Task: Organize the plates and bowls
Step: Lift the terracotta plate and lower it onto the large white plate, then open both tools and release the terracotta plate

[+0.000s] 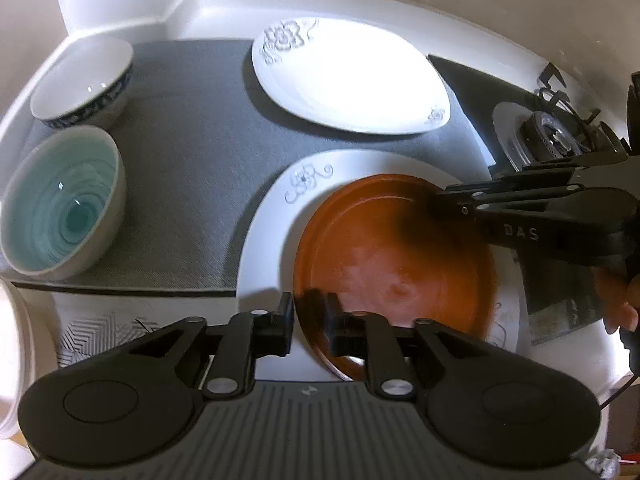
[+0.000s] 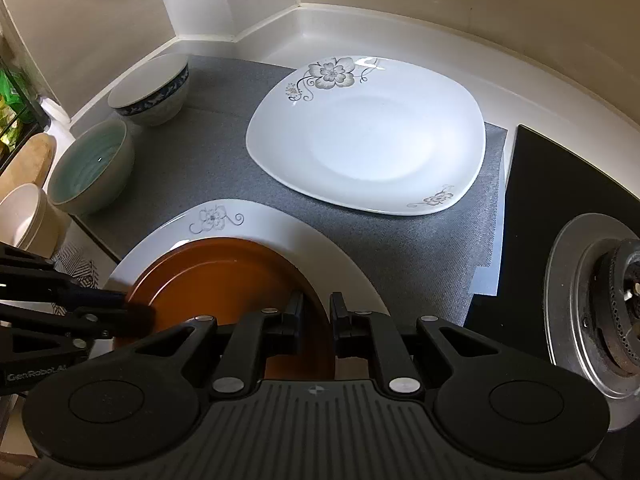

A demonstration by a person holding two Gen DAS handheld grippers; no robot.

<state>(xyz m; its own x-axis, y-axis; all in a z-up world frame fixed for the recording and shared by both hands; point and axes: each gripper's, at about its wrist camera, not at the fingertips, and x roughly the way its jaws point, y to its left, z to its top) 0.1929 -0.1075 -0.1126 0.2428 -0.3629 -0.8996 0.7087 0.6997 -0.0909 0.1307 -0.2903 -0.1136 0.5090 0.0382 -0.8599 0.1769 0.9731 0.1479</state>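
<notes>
Brown plate (image 1: 392, 264): lies on the near flowered white plate (image 2: 256, 222), on the grey mat (image 1: 192, 184).
Left claw (image 1: 310, 322): straddles the brown rim, jaws parted, not pressing.
Right claw (image 2: 316, 320): clamped on the opposite brown rim.
Second flowered plate (image 2: 368, 136): behind, apart.
Bowls: teal bowl (image 1: 64, 208), blue-patterned bowl (image 1: 84, 80), left.
Desk (image 2: 320, 28): white.

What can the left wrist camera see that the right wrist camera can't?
Only the left view shows a hand holding the right claw. Only the right view shows a green bag at the far left and a cream cup. Both show the orange plate lying on a white flowered plate, a second white plate, the teal bowl, the blue-patterned bowl and the stove burner.
</notes>
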